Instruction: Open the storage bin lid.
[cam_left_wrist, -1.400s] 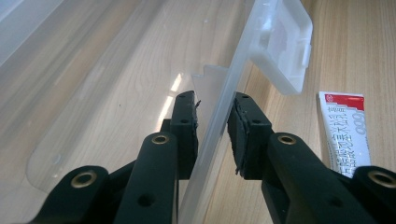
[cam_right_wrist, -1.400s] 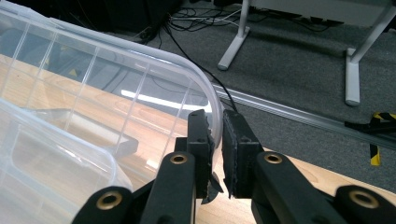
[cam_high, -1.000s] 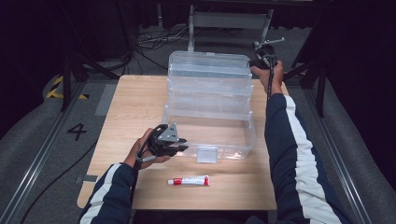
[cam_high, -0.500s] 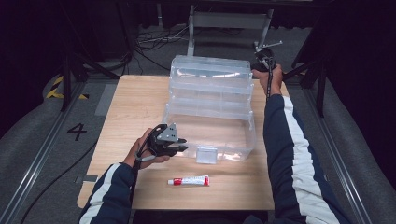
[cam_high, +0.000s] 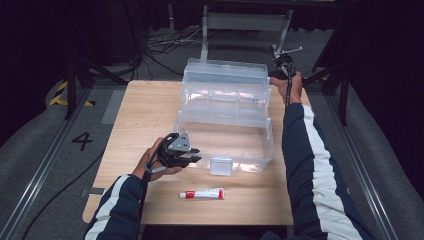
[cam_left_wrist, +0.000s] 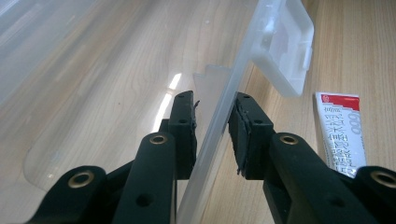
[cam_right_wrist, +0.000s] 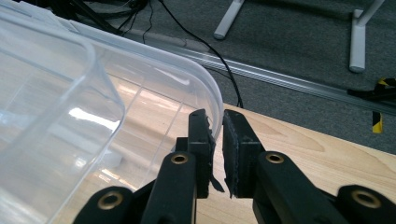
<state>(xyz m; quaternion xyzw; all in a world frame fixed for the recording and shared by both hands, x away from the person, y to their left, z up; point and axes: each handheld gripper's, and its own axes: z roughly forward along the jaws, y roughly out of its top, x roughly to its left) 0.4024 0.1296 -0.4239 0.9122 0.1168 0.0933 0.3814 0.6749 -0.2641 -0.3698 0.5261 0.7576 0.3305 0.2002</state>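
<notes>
Tube: small white and red tube (cam_high: 202, 193) lies flat at the near edge of the counter (cam_high: 145, 110), just in front of the box; in the left gripper view it sits to the right of my jaws (cam_left_wrist: 340, 133).
Left gripper: I see my left gripper (cam_high: 192, 159) at the box's near left corner. The left gripper view (cam_left_wrist: 212, 126) has the front wall edge running between the two pads; the jaws are closed on that wall.
Latch: clear plastic latch tab (cam_high: 220, 166) hangs on the front wall, just right of my left grip (cam_left_wrist: 282, 49).
Box: clear plastic storage box (cam_high: 225, 135) stands in the middle of the counter, its lid (cam_high: 225, 82) swung up and back at the far side.
Right gripper: my right gripper (cam_high: 278, 71) is at the far right corner of the lid. The right gripper view (cam_right_wrist: 217, 140) shows the rounded lid rim (cam_right_wrist: 205, 88) pinched between the pads; the jaws are clamped on it.
Floor: grey carpet with black cables (cam_high: 160, 42) beyond the counter.
</notes>
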